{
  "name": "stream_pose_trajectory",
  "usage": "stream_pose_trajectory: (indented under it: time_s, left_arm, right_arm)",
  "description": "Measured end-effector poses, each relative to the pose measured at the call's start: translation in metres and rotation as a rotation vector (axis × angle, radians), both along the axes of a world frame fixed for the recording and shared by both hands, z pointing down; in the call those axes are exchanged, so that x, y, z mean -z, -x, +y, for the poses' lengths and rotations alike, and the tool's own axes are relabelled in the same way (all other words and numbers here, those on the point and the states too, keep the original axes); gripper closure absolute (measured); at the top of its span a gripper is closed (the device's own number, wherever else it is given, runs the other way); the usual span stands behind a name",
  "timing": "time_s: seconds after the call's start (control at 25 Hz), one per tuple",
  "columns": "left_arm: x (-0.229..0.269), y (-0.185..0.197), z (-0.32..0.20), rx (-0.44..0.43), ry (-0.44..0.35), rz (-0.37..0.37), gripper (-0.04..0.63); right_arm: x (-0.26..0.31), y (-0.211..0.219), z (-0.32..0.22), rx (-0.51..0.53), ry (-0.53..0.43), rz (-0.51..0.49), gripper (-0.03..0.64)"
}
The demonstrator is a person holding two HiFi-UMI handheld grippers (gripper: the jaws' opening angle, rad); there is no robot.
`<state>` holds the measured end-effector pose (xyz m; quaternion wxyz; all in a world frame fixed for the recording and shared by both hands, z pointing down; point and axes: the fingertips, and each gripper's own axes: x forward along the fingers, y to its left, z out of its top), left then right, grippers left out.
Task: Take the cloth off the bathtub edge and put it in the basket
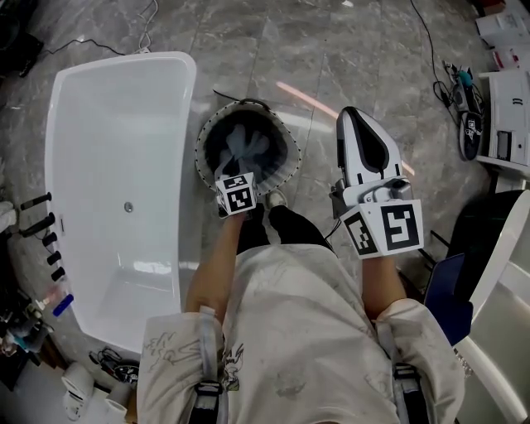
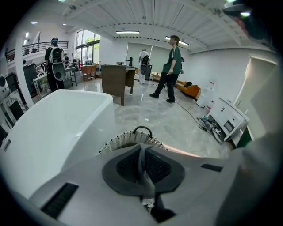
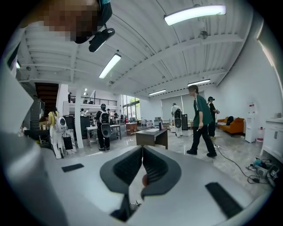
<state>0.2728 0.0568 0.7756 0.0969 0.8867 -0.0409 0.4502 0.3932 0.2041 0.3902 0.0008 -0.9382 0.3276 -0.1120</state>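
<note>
Placing step: the left hand-held gripper (image 2: 142,148) pinches the cloth (image 2: 146,181) above the basket (image 2: 118,141). Next, its jaws must spread. The right hand-held gripper (image 3: 142,150) is pressed together, empty.

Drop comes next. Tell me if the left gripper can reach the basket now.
Likely yes: the left gripper, shut on the cloth, hangs over the open basket, nothing between.

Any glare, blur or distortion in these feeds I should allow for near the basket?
Head view: sharp, a light streak reflected on the glossy floor beside the basket. Left gripper view: fisheye bends the bathtub, corners go dark, the cloth up close looks soft. Right gripper view: ceiling lamps blown out.
</note>
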Motion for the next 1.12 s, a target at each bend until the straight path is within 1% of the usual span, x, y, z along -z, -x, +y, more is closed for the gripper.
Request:
stream_pose_trajectory:
  time_s: [0.12, 0.16, 0.24, 0.32, 0.4, 0.56, 0.8, 1.12]
  left_arm:
    - [-0.013, 0.005, 0.002, -0.012, 0.018, -0.067, 0.581]
    - [-0.016, 0.006, 0.004, -0.019, 0.028, -0.081, 0.558]
    - [-0.019, 0.005, 0.007, -0.034, 0.052, -0.085, 0.461]
    - [-0.020, 0.005, 0.010, -0.047, 0.076, -0.089, 0.431]
    - [-0.019, 0.007, 0.011, -0.050, 0.083, -0.098, 0.409]
    - [-0.014, 0.013, 0.011, -0.034, 0.069, -0.090, 0.402]
    - [0.004, 0.022, 0.011, -0.005, 0.079, -0.065, 0.397]
    - [0.061, 0.018, 0.007, 0.002, 0.066, 0.058, 0.398]
  right_arm:
    - [0.000, 0.001, -0.001, 0.002, -0.002, 0.000, 0.627]
    - [0.000, 0.000, -0.001, 0.002, -0.002, 0.000, 0.627]
    - [0.000, -0.001, -0.001, 0.003, -0.003, -0.001, 0.627]
    - [-0.001, -0.002, 0.000, 0.004, -0.005, -0.002, 0.627]
    - [-0.001, -0.002, 0.001, 0.008, -0.007, -0.001, 0.627]
    - [0.001, -0.001, 0.002, 0.016, -0.011, 0.004, 0.627]
    - [0.010, -0.003, 0.000, 0.033, -0.031, 0.018, 0.627]
    - [0.018, -0.001, -0.008, 0.074, -0.046, 0.037, 0.627]
